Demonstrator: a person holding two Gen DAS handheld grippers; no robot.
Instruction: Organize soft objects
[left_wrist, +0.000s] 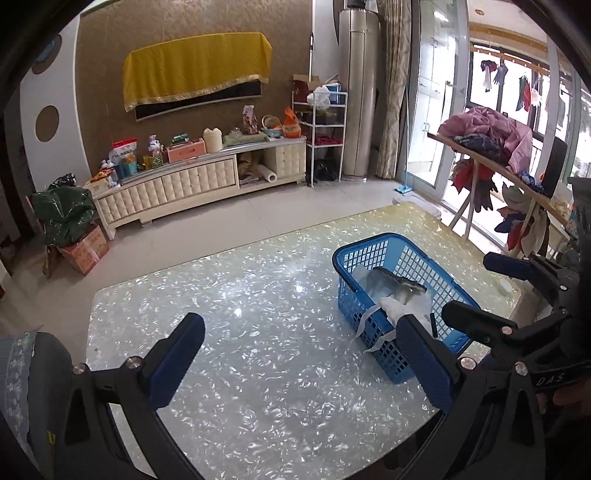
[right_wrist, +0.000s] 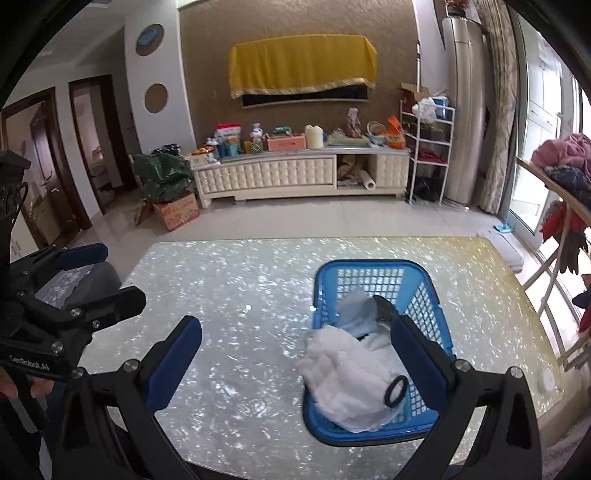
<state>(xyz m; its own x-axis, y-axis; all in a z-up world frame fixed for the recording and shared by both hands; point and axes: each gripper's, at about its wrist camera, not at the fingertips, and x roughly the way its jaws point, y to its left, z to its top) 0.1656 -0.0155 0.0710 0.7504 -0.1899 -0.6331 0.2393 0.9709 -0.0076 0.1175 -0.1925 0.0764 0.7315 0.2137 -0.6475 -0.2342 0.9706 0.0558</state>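
Note:
A blue plastic basket (left_wrist: 373, 258) (right_wrist: 373, 269) stands on the shiny table (left_wrist: 240, 306) (right_wrist: 236, 280), right of centre. White soft cloth (right_wrist: 347, 369) (left_wrist: 397, 306) lies in it and hangs over its left rim; a grey piece (left_wrist: 399, 280) (right_wrist: 384, 310) and a black ring (right_wrist: 396, 390) lie with it. My left gripper (left_wrist: 306, 365) is open and empty above the table, left of the basket. My right gripper (right_wrist: 299, 362) is open and empty, its right finger over the basket. Each gripper shows in the other's view: the left one (right_wrist: 88, 277), the right one (left_wrist: 491, 291).
A small white round object (right_wrist: 547, 379) lies on the table's right corner. A wooden rack with piled clothes (left_wrist: 491, 133) stands to the right. A chair back (left_wrist: 33, 387) is at the table's left. A TV cabinet (right_wrist: 295, 173) stands across the floor.

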